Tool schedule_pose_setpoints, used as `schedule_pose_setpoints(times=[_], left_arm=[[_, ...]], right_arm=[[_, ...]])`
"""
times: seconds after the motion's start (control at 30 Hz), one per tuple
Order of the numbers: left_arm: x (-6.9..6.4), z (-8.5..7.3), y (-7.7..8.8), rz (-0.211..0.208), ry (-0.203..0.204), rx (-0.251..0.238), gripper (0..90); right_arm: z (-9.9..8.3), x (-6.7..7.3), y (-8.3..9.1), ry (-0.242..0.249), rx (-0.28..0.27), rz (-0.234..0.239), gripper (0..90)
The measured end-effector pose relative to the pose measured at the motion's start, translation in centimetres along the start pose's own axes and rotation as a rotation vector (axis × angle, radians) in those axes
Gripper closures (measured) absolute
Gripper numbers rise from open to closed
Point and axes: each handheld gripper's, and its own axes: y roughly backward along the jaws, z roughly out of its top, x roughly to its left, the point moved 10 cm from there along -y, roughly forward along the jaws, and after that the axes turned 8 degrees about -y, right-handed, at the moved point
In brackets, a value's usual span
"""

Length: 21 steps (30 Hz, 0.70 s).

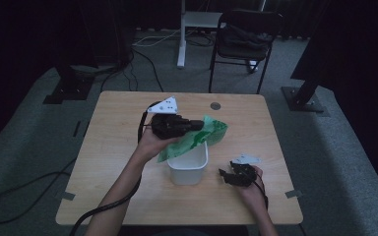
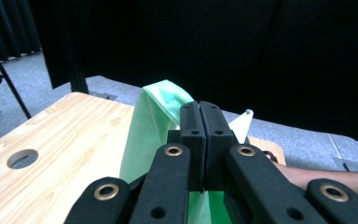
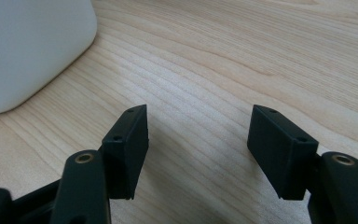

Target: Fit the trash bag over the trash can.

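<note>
Bag (image 1: 204,135), pinched in our left gripper's (image 1: 197,125) closed fingers above the bin (image 1: 187,167) on the counter (image 1: 113,147), should be drawn across the rim evenly (no yanking), while our right gripper (image 1: 225,174), fingers wide and empty, steadies the bin.

One green bag (image 1: 204,133), one white bin (image 1: 188,164), two tongs, one chair (image 1: 243,37)

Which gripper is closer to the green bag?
Left. The left gripper is shut on the green bag above the white bin; the right gripper sits open on the table, right of the bin.
</note>
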Motion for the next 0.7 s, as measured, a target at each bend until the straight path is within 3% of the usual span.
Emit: schedule_pose_setpoints(times=[0.7], left_arm=[[-1.5,1.6,-2.4,-0.057,-0.018,-0.006,89.7]], right_arm=[[0.0,0.0,0.0,0.001,0.000,0.001,37.7]])
